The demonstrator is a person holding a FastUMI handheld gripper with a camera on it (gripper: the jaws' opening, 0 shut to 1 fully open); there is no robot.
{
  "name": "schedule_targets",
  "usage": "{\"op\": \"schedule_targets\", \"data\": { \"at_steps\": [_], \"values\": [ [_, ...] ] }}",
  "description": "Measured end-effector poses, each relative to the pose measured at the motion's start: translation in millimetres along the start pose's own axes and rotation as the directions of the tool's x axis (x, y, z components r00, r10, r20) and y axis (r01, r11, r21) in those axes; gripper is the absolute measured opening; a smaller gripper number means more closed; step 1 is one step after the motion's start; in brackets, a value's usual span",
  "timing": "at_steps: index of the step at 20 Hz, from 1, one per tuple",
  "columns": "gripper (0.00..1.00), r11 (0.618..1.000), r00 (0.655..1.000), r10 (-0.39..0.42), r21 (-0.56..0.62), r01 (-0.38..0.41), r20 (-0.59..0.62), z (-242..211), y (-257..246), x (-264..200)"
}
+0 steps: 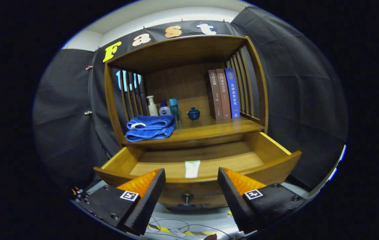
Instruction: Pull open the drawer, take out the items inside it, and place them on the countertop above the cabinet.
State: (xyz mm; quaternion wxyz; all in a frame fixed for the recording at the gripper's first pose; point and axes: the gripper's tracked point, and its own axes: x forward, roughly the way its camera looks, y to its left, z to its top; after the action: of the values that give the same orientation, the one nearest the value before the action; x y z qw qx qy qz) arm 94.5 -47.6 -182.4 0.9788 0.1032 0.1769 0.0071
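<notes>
My hand-held gripper (191,186) gapes wide, holding nothing, in front of the pulled-out drawer (277,165); a pale tube (192,169) lies inside, just beyond my fingers.

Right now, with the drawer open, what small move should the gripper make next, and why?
Probably ease forward and down toward the pale tube. The drawer is already pulled out, the tube lies inside near its front edge, and the gripper is open, holding nothing, with its fingers short of the tube.
</notes>
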Motion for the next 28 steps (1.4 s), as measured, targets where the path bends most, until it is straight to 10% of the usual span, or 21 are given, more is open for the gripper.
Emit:
{"op": "schedule_targets", "data": {
  "at_steps": [6,13,24,28],
  "values": [
    [0.98,0.999,0.951,0.021,0.029,-0.013,-0.309,16,0,70],
    [0.99,0.997,0.797,-0.060,-0.074,0.019,-0.601,-46,-13,143],
    [0.91,0.976,0.647,-0.188,-0.212,0.041,-0.739,-104,-14,182],
    [0.70,0.962,0.616,-0.252,-0.261,0.077,-0.746,-117,-28,184]
  ]
}}
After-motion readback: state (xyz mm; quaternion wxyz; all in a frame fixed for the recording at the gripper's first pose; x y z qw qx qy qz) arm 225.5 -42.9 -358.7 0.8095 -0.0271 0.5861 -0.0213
